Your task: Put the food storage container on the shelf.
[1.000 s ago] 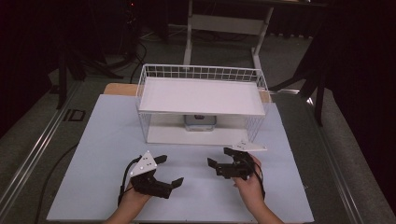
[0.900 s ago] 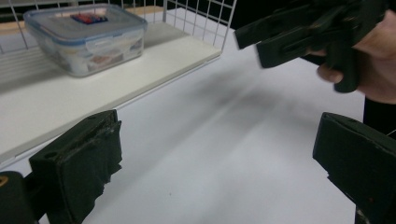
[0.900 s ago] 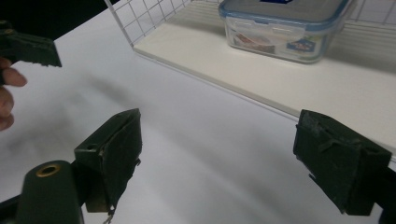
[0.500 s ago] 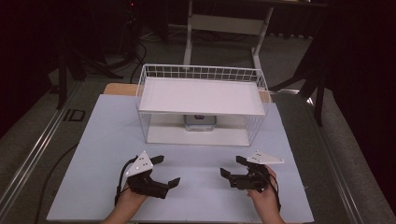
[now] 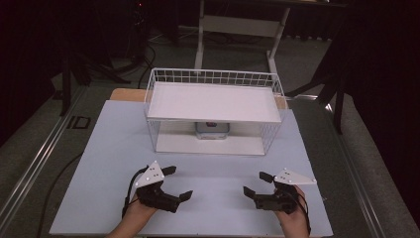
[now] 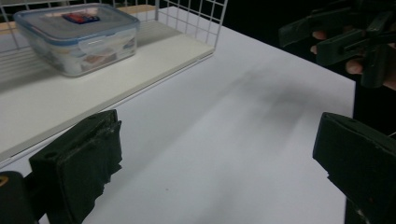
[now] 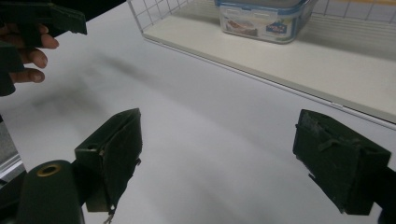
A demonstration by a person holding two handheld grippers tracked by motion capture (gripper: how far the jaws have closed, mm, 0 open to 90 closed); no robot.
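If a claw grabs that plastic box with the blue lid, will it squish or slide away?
The plastic box looks like hard clear plastic with a clipped lid, so it probably stays stiff rather than squishing. Its smooth walls may be a bit slippery for the claw. It sits flat and low on the bottom shelf of the wire rack, so a push would likely slide it, not tip it.

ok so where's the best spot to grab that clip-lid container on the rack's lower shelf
Probably across the short sides of the container, below the lid rim. Come in level from the rack's open front, since the upper shelf blocks any approach from above. Both grippers are open.
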